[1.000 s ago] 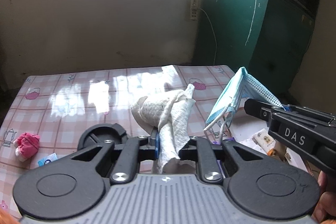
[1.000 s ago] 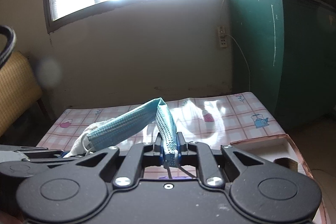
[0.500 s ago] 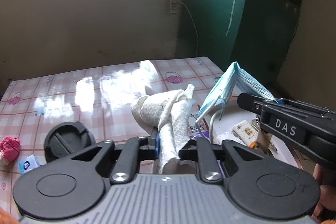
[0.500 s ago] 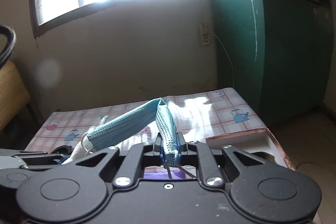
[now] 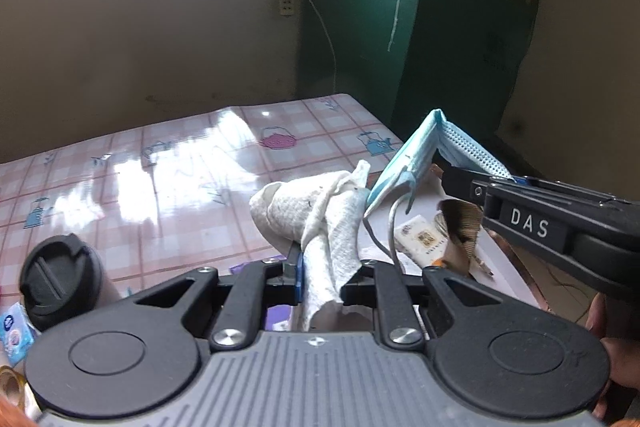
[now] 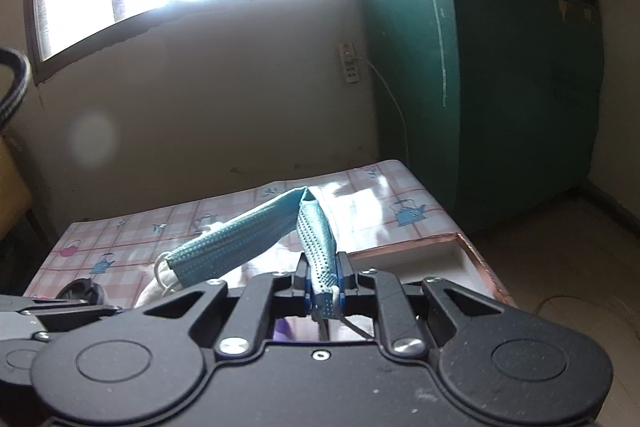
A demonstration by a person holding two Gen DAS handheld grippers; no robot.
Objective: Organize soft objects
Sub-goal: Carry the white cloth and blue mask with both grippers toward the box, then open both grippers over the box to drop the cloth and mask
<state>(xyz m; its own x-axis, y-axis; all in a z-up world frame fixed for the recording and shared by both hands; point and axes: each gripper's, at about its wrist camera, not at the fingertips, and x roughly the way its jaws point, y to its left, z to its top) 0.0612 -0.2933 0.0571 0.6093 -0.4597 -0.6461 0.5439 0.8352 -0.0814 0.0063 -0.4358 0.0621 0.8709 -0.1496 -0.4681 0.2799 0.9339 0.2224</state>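
At the far left a black-lidded cup stands on the checked surface. The left claw is clamped on a crumpled white paper towel. Just right of it, the right claw pinches a folded blue face mask. Both hang near the copper-rimmed box; carry each well over its rim before letting go. The box already holds small packets.

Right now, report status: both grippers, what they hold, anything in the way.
Left gripper shut on paper towel. Right gripper shut on face mask. Both held above the open box; nothing in the way.
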